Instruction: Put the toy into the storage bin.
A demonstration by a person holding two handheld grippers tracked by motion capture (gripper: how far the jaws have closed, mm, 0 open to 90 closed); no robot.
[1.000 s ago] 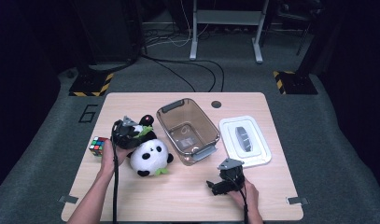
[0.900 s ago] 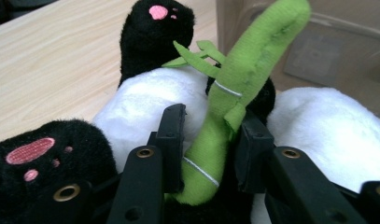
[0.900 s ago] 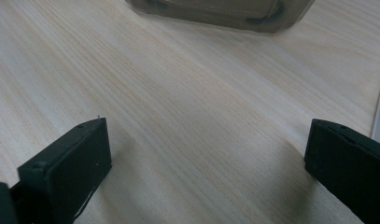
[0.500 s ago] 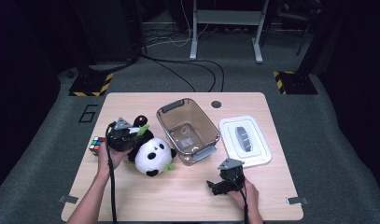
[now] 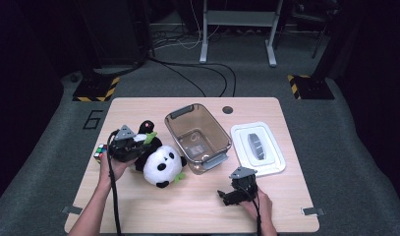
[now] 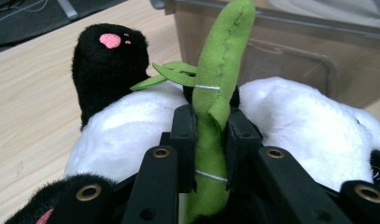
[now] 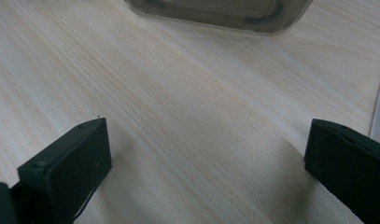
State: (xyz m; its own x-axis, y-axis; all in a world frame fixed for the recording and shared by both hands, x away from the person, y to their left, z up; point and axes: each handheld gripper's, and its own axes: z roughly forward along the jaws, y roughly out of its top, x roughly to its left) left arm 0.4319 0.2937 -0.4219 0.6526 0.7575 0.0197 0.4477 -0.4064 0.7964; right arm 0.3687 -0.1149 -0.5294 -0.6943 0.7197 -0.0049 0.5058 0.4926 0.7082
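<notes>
At the left of the high view, your left gripper (image 5: 138,145) sat against the panda (image 5: 160,164), which lay on the surface (image 5: 197,206) just left of the clear bin (image 5: 197,135). In the left gripper view its jaws had just been closing and pinched the green bamboo stalk (image 6: 219,93) sewn to the panda's belly. Your right gripper (image 5: 235,192) rested low at the lower centre, jaws spread wide over bare wood, holding nothing. The lid (image 5: 256,147) lay right of the bin, and a cube (image 5: 100,152) sat at the surface's left edge.

lab, hazard tape (image 5: 94,90), floor cables (image 5: 197,73)
</notes>
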